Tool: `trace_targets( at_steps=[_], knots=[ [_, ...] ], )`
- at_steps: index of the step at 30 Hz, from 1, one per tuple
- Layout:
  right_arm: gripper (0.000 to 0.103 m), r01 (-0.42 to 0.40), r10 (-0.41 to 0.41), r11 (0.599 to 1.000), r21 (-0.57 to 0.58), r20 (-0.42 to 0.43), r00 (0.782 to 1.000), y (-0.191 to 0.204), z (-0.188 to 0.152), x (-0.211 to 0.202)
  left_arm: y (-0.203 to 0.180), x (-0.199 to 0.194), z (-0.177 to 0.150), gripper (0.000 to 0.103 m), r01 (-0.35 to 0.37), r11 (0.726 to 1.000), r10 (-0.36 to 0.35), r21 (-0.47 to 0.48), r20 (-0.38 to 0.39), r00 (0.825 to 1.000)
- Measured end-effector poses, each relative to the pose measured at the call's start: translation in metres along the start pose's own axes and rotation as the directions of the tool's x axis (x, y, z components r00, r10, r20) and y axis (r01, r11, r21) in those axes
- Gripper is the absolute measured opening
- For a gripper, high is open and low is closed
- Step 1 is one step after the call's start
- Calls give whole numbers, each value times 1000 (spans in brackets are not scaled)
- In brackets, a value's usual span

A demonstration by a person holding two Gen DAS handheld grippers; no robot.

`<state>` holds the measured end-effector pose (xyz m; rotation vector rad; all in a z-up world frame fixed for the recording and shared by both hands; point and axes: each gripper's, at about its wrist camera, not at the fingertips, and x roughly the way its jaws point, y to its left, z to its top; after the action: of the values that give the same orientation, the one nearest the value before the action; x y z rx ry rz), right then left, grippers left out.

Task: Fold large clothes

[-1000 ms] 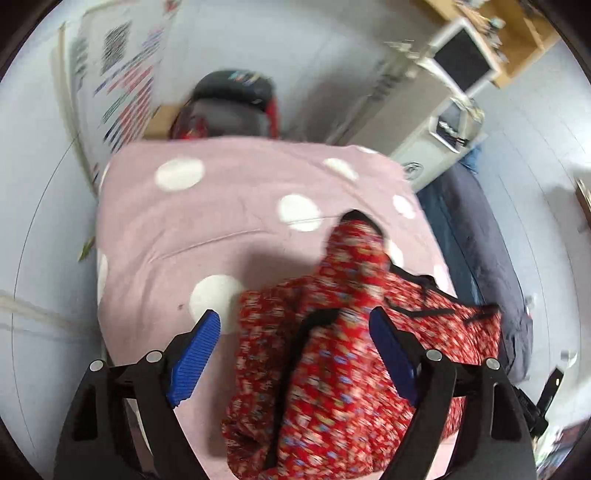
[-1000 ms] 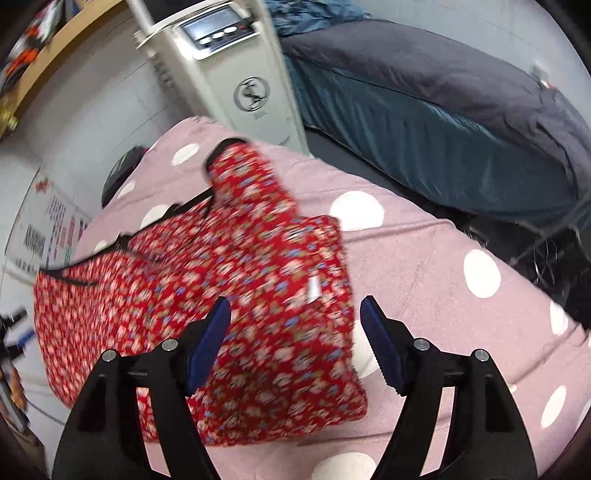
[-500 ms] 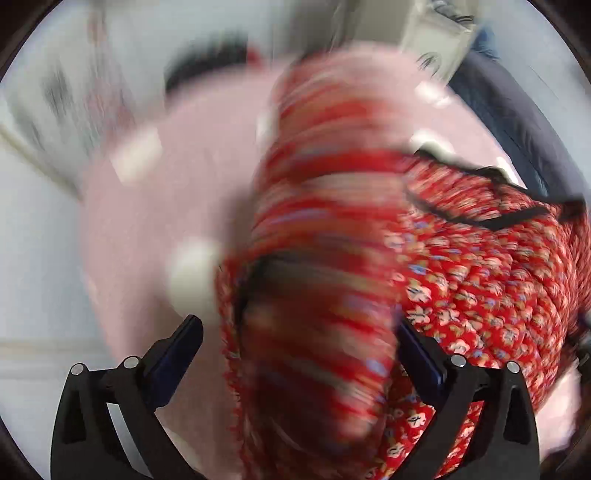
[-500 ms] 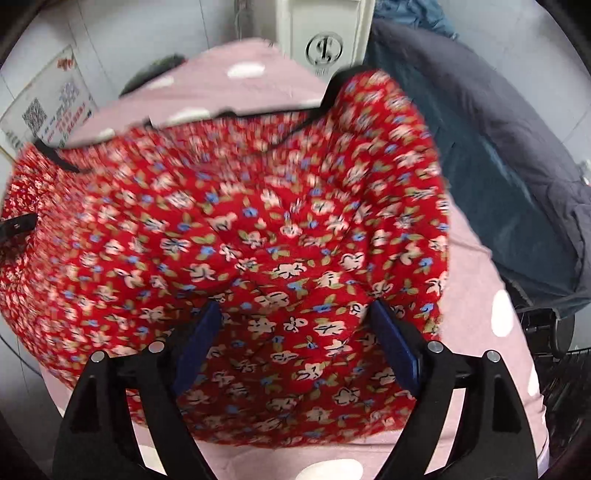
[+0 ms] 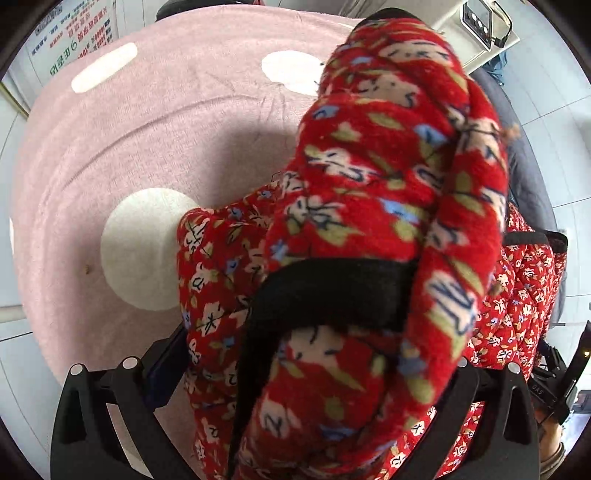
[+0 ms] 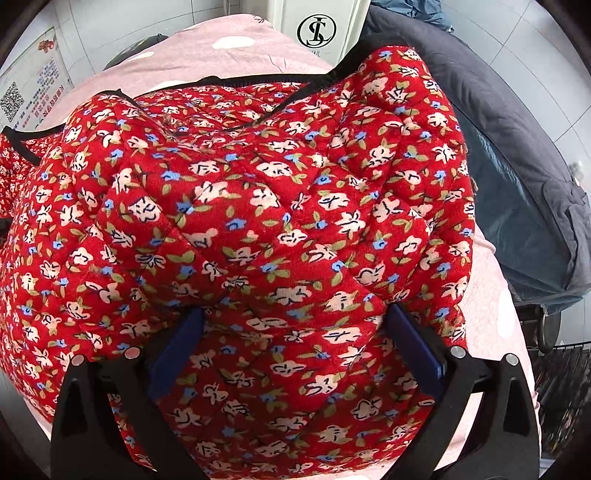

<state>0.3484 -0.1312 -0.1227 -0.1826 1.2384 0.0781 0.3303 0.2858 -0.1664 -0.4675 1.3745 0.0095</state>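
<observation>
A red floral quilted jacket (image 5: 388, 166) lies bunched on a pink blanket with white dots (image 5: 147, 129). In the left wrist view a thick sleeve with a black cuff (image 5: 332, 291) rises between the wide jaws of my left gripper (image 5: 314, 354). Cloth hides its right finger, and the left blue pad (image 5: 166, 365) peeks out beside the fabric. In the right wrist view the jacket (image 6: 258, 206) bulges between the blue pads (image 6: 177, 350) of my right gripper (image 6: 295, 314), whose jaws are opening. Neither gripper pinches the cloth.
A white heater (image 6: 317, 29) stands past the blanket's far edge (image 6: 240, 55). Dark grey bedding (image 6: 517, 184) runs along the right side, with a wire basket (image 6: 561, 387) below it. A printed poster (image 5: 74, 33) hangs on the tiled wall at the left.
Both grippers have dropped close onto the jacket and tipped further down. Their jaws have spread wider. The garment now fills most of both views.
</observation>
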Motion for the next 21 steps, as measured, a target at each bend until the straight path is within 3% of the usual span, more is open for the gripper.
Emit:
trace_targets(
  at_steps=[7,9,11,13,16,19,21],
  knots=[
    [97,3,-3,1000,4,3,1000,1,-10,-14,-6,-12,-10,98,-14,1000,14,6,35,999],
    [97,-31,31,999,9,67,997,-3,-13,-35,-11,-33,-17,98,-10,1000,9,11,82,997],
    [97,-103,99,994,20,140,985,-12,-21,-54,-13,-61,-26,97,55,997,-62,46,157,986],
    [97,-116,109,993,23,200,974,-25,-32,-70,-10,-80,-32,97,108,992,-120,73,202,972],
    [97,-155,135,986,55,268,954,-50,-42,-85,13,-103,-29,97,139,989,-149,55,246,958],
    [97,-287,246,949,131,265,933,-82,-43,-80,34,-104,-21,97,207,978,-204,7,217,955],
    [97,-321,279,930,182,222,934,-99,-36,-66,40,-90,-14,97,268,964,-265,4,165,950]
  ],
)
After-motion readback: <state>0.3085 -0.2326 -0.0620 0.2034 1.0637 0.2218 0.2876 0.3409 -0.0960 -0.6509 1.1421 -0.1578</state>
